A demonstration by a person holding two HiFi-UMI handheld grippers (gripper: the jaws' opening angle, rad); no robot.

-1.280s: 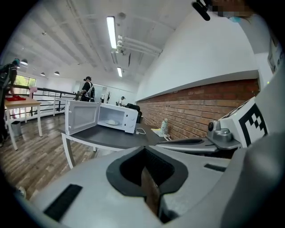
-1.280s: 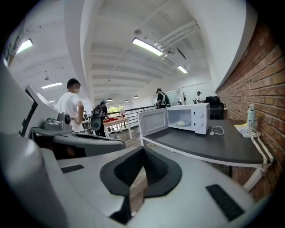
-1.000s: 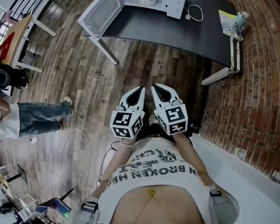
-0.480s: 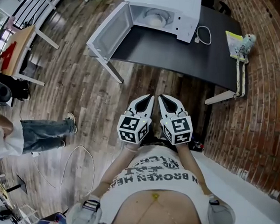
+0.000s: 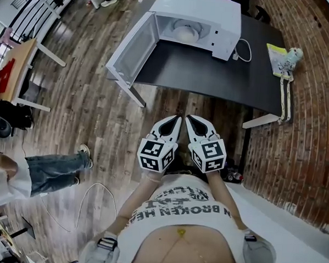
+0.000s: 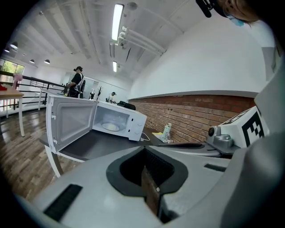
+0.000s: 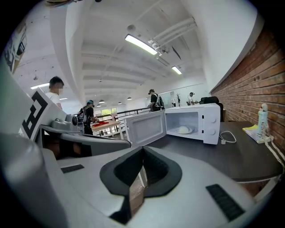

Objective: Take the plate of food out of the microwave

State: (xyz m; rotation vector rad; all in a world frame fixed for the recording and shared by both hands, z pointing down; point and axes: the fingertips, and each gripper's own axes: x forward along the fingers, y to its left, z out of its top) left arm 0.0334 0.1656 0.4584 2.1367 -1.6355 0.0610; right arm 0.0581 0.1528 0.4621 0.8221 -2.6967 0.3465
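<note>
Both tools are empty and fully closed. The left tool [image 5: 176,121] and right tool [image 5: 190,120] are held side by side near my body, jaws together with nothing between them. I stand well short of the table [image 5: 211,75]. The microwave [image 5: 214,15] sits on it, its door [image 5: 130,44] swung wide to the left, past the table's edge. The plate of food [image 5: 186,31] lies inside the cavity with a pale mound on it, untouched. Judged stage: approach, grasp not begun. Risks noted: (1) the jaws arrive closed and shove the plate toward the back wall instead of taking its rim, so they need opening first; (2) the left tool clips the open door on the way in, since the door flanks that side; (3) a grip on one rim only lets the plate tilt and the food slide off; (4) the plate catches the cavity's lip if drawn out too low; (5) the white cable [image 5: 243,50] beside the microwave snags the right tool.
</note>
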